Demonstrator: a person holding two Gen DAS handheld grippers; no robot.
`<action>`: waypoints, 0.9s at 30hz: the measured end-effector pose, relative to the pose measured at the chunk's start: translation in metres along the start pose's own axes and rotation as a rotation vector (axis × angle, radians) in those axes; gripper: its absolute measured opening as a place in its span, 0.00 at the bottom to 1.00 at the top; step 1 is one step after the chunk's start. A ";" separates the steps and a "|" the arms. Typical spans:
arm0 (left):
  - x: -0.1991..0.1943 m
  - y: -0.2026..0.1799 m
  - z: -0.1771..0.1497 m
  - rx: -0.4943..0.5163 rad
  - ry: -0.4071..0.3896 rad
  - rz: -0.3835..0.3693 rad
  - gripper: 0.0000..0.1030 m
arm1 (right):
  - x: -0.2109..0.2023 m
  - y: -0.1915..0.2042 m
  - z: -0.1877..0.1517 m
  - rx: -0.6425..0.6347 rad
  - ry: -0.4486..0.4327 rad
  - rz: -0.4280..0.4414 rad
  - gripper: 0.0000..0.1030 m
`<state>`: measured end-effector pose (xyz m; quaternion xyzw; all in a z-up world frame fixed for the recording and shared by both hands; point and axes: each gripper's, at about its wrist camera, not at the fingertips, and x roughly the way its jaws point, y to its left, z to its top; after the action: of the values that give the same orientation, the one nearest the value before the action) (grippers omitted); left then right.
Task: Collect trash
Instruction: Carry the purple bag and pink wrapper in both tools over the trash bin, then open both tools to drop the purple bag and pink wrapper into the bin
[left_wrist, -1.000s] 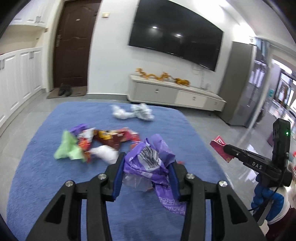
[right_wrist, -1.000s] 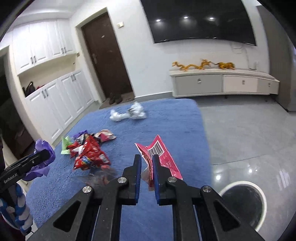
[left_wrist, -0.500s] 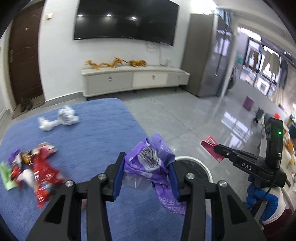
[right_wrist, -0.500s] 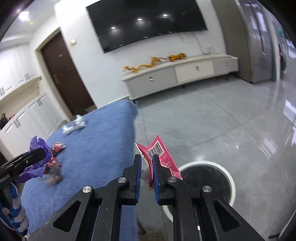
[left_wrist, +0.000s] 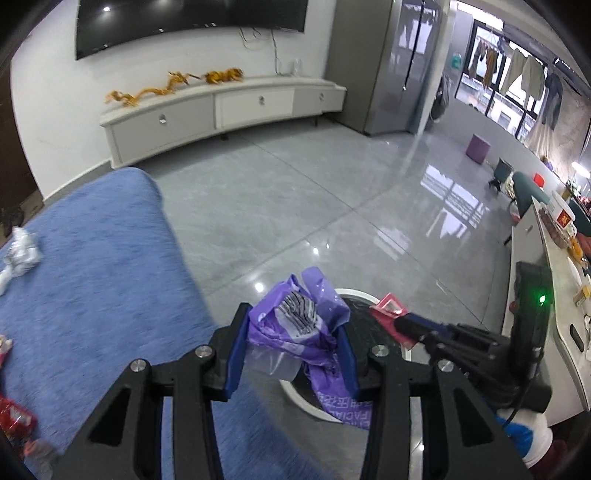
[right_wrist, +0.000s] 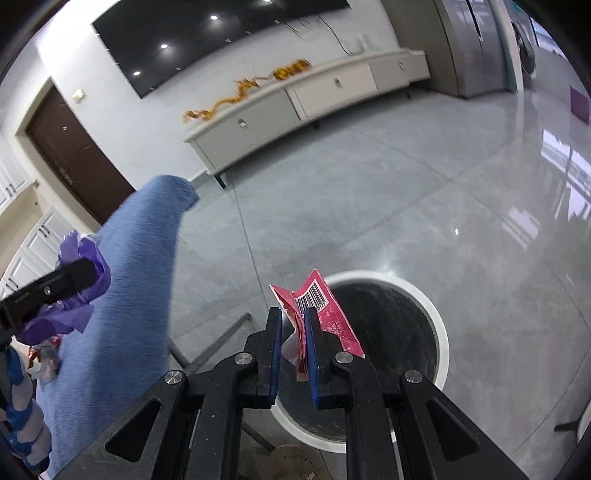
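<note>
While the left wrist view looks down past the edge of a blue fabric-covered surface (left_wrist: 92, 266), the left gripper (left_wrist: 293, 332) is clamped on a crumpled purple plastic wrapper (left_wrist: 295, 325), its blue pads pressing the bundle from both sides. A tail of the wrapper with white print hangs below the pads. The wrapper is held above the near rim of a round bin with a white rim and dark interior (left_wrist: 360, 295), which stands on the glossy grey tiled floor (left_wrist: 314, 184) just beside the blue surface. To the right, the right gripper (left_wrist: 400, 325) reaches in over the bin with a pink packet (left_wrist: 388, 306) at its tips. A crumpled white and silver wrapper (left_wrist: 20, 254) lies on the blue surface at the left edge, and red wrappers (left_wrist: 14, 424) lie at the lower left. A long white low cabinet (left_wrist: 221, 107) stands against the far wall.

In the right wrist view, the right gripper (right_wrist: 293, 332) is closed tight on the flat pink packet with a barcode (right_wrist: 321, 306), which stands up between the narrow-set pads and leans right. The packet is held above the left part of the bin (right_wrist: 413, 291), whose dark interior shows beyond it. At the left edge the left gripper (right_wrist: 70, 277) appears side-on with the purple wrapper (right_wrist: 85, 251) bunched around its tip, in front of the blue surface (right_wrist: 129, 277).
</note>
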<state>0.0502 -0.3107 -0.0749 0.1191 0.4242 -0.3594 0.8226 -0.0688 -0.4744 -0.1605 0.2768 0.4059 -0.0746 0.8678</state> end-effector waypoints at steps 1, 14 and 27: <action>0.008 -0.004 0.002 0.003 0.011 -0.004 0.40 | 0.004 -0.005 -0.001 0.010 0.009 -0.001 0.14; 0.052 -0.026 0.022 -0.025 0.100 -0.136 0.59 | 0.029 -0.031 -0.002 0.066 0.072 -0.058 0.37; -0.024 0.006 0.017 -0.054 -0.040 -0.069 0.60 | -0.030 -0.007 0.012 0.033 -0.043 -0.085 0.38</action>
<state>0.0552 -0.3029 -0.0463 0.0749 0.4213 -0.3783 0.8208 -0.0830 -0.4894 -0.1351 0.2717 0.3976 -0.1240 0.8676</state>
